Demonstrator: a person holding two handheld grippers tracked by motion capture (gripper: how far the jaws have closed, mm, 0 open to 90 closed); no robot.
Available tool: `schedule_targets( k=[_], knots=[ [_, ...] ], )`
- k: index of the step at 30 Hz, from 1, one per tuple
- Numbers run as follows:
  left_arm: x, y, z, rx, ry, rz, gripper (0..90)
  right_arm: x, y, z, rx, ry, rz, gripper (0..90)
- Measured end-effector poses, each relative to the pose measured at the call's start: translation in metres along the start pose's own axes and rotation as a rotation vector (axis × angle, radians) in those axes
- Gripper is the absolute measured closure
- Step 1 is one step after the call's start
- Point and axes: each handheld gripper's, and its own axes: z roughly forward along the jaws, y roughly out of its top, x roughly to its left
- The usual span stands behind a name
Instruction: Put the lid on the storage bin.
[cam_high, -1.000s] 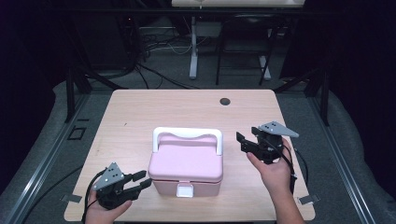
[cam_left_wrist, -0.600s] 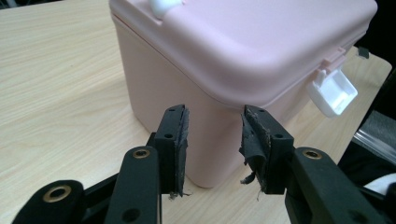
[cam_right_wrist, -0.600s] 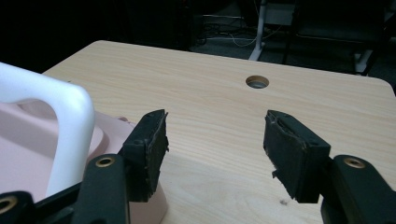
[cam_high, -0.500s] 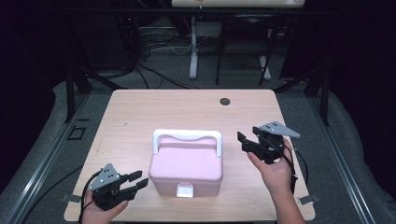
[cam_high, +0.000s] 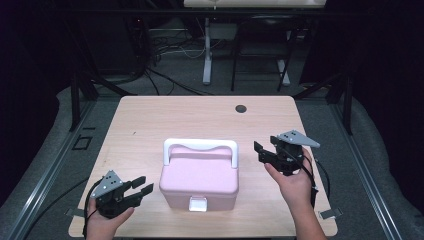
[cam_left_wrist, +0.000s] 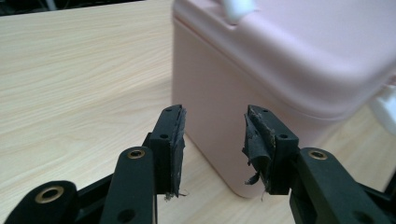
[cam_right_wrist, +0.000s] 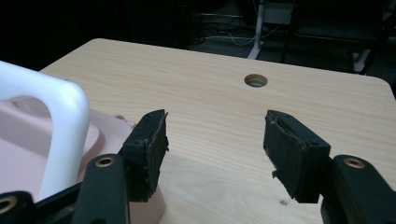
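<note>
Dark floor with cables and metal stand legs lies beyond the light wooden table (cam_high: 150, 125) in the high view. A pink lidded box (cam_high: 199, 177) with a white handle (cam_high: 200, 146) and a white front latch (cam_high: 198, 204) sits on the near middle of the table, and a round cable hole (cam_high: 241, 108) lies toward the far edge. The left gripper (cam_high: 142, 186) is held low near the table's front left corner, pointing at the box's left side and close to it without touching; its jaws have just been opening, and nothing is between them. The right gripper (cam_high: 258, 152) is held up just beside the box's right side, jaws parted and empty.

From the left gripper view, the left gripper (cam_left_wrist: 213, 140) stands partly open, its worn pads bare, with the pink box's near corner (cam_left_wrist: 280, 70) straight ahead, just beyond the fingertips.

From the right gripper view, the right gripper (cam_right_wrist: 215, 142) gapes wide over bare tabletop and holds nothing. The white handle (cam_right_wrist: 60, 116) and pink lid (cam_right_wrist: 23, 140) lie at the left, beside the left-hand jaw, and the cable hole (cam_right_wrist: 256, 80) lies farther off.
</note>
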Motion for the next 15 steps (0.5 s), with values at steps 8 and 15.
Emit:
schedule_targets(
  k=[8, 15],
  knots=[
    [0.011, -0.001, 0.013, 0.004, 0.037, -0.026, 57.1, -0.001, -0.002, 0.003, 0.006, -0.004, -0.005, 39.3],
    [0.013, -0.001, 0.021, 0.008, 0.056, -0.001, 57.0, -0.002, -0.005, 0.006, 0.014, -0.005, -0.005, 39.4]
  ],
)
